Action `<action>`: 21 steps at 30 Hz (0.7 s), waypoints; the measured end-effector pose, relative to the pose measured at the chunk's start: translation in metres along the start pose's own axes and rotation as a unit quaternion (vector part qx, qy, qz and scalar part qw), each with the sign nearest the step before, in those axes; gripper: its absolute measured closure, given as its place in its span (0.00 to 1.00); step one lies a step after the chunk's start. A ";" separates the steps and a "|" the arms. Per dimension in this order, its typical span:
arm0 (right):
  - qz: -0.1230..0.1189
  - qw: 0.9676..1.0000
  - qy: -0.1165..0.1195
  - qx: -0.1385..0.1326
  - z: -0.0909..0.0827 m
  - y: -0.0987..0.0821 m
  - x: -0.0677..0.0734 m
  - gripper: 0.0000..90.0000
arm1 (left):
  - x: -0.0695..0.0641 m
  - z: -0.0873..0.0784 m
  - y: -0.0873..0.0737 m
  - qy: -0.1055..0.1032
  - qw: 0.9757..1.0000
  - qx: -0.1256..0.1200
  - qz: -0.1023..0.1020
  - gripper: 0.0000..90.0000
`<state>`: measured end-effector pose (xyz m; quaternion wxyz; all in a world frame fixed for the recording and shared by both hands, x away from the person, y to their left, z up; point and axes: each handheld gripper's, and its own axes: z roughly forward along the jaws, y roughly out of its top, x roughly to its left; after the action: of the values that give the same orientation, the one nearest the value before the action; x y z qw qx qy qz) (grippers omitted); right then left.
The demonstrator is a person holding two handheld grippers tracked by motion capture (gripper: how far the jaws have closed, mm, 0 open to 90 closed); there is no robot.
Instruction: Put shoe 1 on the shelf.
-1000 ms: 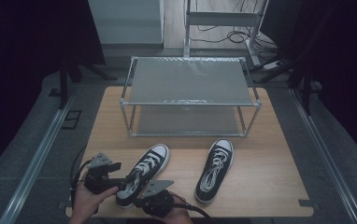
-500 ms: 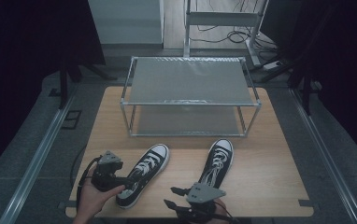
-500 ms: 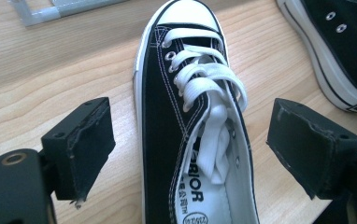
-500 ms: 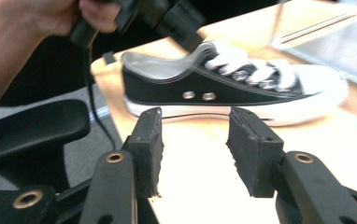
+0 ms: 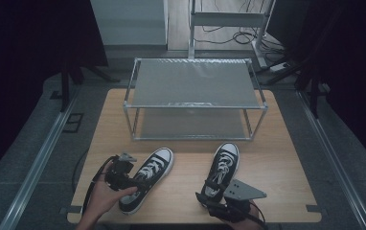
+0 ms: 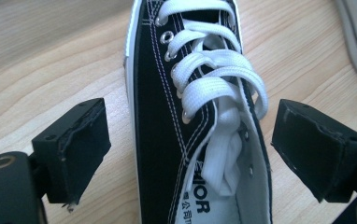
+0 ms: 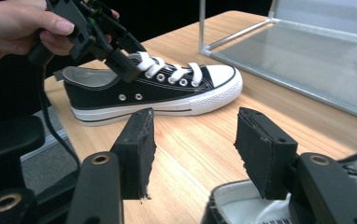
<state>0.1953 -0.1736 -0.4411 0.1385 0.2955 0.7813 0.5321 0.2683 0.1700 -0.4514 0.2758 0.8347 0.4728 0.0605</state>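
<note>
— Step in hand? Looks like grasping the pair: left gripper (image 6: 186, 140) wide open, straddling the left shoe (image 5: 147, 177) at its collar on the bench (image 5: 277, 167).
— Right gripper (image 7: 193, 149)? Fingers wide too, holding nothing, just over the right shoe (image 5: 222, 167) heel.
— Next? Probably close, lift toward the rack (image 5: 193, 98).
— Changed since earlier? Right gripper shifted rightward from the left shoe.

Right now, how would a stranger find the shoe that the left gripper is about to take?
On the wooden table, in front of the metal rack, lie two black sneakers. It is the left sneaker, turned diagonally, with the left gripper open astride its heel end, unlike the straighter right sneaker.
</note>
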 end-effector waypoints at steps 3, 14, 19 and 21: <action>0.005 1.000 -0.001 0.004 0.001 -0.002 -0.002 0.52 | -0.002 0.007 0.006 0.002 1.000 0.020 0.004 0.12; 0.004 1.000 -0.002 0.010 0.002 -0.006 -0.002 0.51 | -0.004 0.034 0.021 0.010 0.995 0.102 0.012 0.07; 0.006 1.000 -0.002 0.014 0.004 -0.009 -0.003 0.51 | 0.000 0.044 0.023 0.010 0.991 0.132 0.004 0.07; 0.006 1.000 -0.002 0.016 0.005 -0.009 -0.003 0.51 | 0.000 0.045 0.023 0.011 0.991 0.133 0.002 0.07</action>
<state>0.1969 -0.1743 -0.4519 0.1321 0.3040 0.7875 0.5197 0.3024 0.1429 -0.4768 0.1568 0.8641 0.4783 0.0067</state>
